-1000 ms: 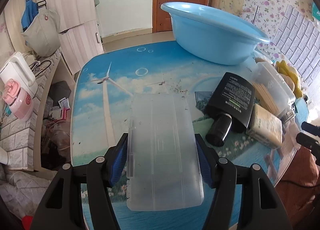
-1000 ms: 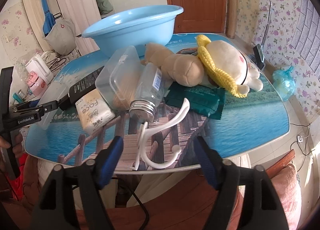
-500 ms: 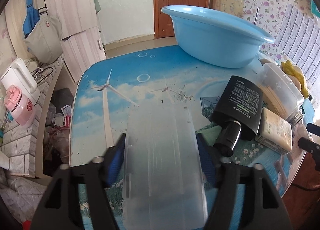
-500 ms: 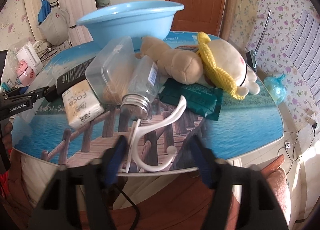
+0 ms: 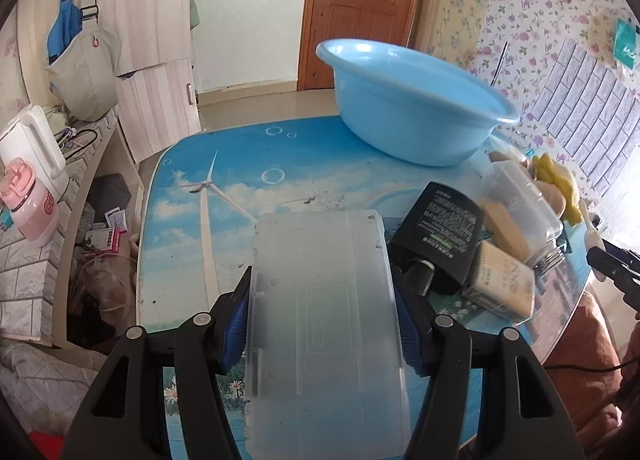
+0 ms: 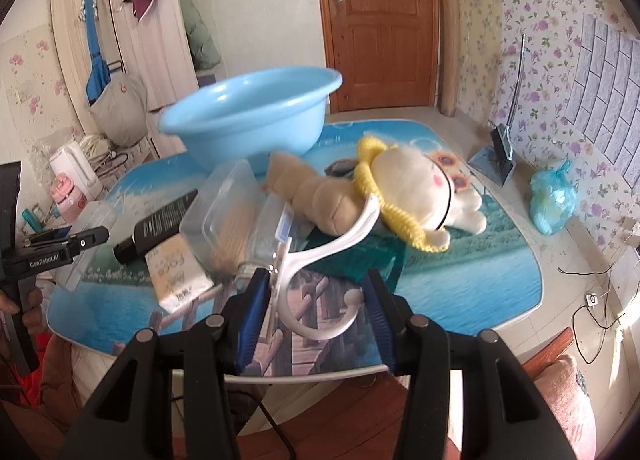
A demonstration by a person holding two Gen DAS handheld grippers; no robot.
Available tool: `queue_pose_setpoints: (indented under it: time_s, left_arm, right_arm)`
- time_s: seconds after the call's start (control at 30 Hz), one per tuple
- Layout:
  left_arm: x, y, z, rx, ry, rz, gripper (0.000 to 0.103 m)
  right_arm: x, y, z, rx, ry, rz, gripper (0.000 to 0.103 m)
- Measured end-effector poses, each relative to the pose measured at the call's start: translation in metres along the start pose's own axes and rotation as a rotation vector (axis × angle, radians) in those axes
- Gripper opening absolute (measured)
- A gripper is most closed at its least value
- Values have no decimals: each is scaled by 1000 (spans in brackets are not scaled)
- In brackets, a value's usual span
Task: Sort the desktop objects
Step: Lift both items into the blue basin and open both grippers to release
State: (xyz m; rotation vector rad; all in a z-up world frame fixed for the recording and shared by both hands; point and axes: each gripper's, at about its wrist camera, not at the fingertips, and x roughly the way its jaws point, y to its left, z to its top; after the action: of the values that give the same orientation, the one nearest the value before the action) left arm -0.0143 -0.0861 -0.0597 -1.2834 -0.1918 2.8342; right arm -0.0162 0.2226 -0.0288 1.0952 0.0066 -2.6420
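Left tool (image 5: 322, 324) pinches a frosted translucent plastic box (image 5: 324, 308) by its long sides, blue pads pressed on both edges; box is flat, rectangular, scuffed, and looks held above the near part of the surface (image 5: 240, 179). Right tool (image 6: 314, 314) is spread w/ a white plastic hook (image 6: 320, 260) between its fingers; left pad seems to touch the hook's flat end, right pad is apart from it. Can't tell if hook is lifted or resting near the surface's front edge.

Clutter just right of the box: black flat bottle (image 5: 440, 236) w/ white print, cap toward the camera, lying on its side; beside it a cream paper pack (image 5: 500, 284); behind those a clear lidded tub (image 5: 520, 207) w/ tan sticks inside. A clear jar (image 6: 268, 236) w/ metal neck lies tipped right behind the hook, crowding it. Dark green foil pouch (image 6: 360, 256) sits under the hook's long arm. Plush toy (image 6: 384, 195), beige, soft, w/ yellow knit bonnet, lies across the middle. Round light-blue plastic basin (image 5: 412, 107), smooth and glossy, stands at the far side. Surface is glassy w/ a sea-and-sky print.
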Motion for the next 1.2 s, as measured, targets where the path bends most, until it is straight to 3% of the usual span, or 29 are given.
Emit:
queue_pose_setpoints:
  time_s: [0.43, 0.67, 0.93, 1.2]
  left_arm:
    - [-28, -18, 22, -7, -73, -60, 61]
    - [-40, -31, 52, 15, -124, -65, 61]
    - [-35, -59, 97, 50, -175, -103, 61]
    - [-5, -85, 129, 112, -154, -112, 61]
  right_arm:
    - [-9, 15, 22, -21, -56, 79, 47]
    - [-7, 18, 45, -33, -90, 114, 47]
    - [7, 25, 80, -36, -114, 167, 47]
    - [35, 25, 108, -40, -101, 176, 47]
